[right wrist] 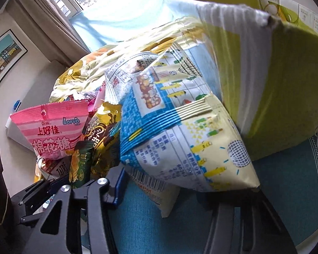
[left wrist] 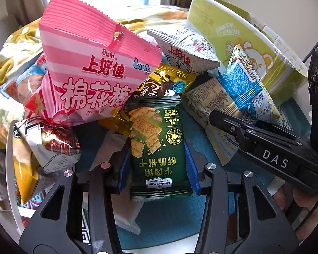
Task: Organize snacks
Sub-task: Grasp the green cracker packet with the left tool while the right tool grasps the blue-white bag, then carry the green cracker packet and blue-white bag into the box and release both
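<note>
My left gripper (left wrist: 158,148) has its blue pads on both sides of a dark green cracker packet (left wrist: 159,146) and is shut on it. Behind it lies a heap of snacks: a pink marshmallow bag (left wrist: 91,69), a gold chocolate packet (left wrist: 165,80) and a white corn bag (left wrist: 188,53). My right gripper (right wrist: 180,182) holds a blue and pale yellow snack bag (right wrist: 176,131) by its lower edge, next to a green cardboard box (right wrist: 286,80). Its right finger is hidden under the bag. The same bag (left wrist: 246,89) and box (left wrist: 239,33) show in the left wrist view.
Everything lies on a teal patterned cloth (right wrist: 286,190). A yellow flowered blanket (left wrist: 12,48) lies behind the heap. Silver and red packets (left wrist: 50,146) sit at the left by a white rim (left wrist: 9,160). A window with curtains (right wrist: 59,10) is beyond.
</note>
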{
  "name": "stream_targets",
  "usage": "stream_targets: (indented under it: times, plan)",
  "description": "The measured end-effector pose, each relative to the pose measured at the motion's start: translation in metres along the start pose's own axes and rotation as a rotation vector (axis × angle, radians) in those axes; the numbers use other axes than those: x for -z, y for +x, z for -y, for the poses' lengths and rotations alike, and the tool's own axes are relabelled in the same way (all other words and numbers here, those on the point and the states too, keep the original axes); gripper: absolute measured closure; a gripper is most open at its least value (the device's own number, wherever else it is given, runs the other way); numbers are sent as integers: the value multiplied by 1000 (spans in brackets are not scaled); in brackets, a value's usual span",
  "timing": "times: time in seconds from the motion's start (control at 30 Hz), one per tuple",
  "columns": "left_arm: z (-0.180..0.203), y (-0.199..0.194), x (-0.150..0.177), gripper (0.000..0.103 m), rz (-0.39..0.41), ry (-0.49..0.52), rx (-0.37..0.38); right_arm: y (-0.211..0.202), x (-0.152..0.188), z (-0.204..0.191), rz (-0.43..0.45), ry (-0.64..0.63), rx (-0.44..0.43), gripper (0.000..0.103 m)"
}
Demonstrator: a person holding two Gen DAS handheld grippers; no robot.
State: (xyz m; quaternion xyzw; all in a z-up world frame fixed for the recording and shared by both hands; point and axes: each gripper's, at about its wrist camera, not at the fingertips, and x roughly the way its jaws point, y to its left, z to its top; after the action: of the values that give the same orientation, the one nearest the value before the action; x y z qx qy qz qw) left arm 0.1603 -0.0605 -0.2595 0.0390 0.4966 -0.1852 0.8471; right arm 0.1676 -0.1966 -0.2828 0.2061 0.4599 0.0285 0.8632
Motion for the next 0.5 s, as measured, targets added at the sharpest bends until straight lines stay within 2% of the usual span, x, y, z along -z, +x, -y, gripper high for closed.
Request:
stream_targets:
  times: [0.07,0.27,0.5]
  plan:
    - [1,-4,1,61,5,-7,-5,-3,5,-4,1,-20,9,60]
    - [8,-24,10,61,25,-27,-28,-17,11,-4,1,-31,0,61]
    - [18,-60,19,61,59,-72,-64,-44,22,-13,10,-123,-18,61]
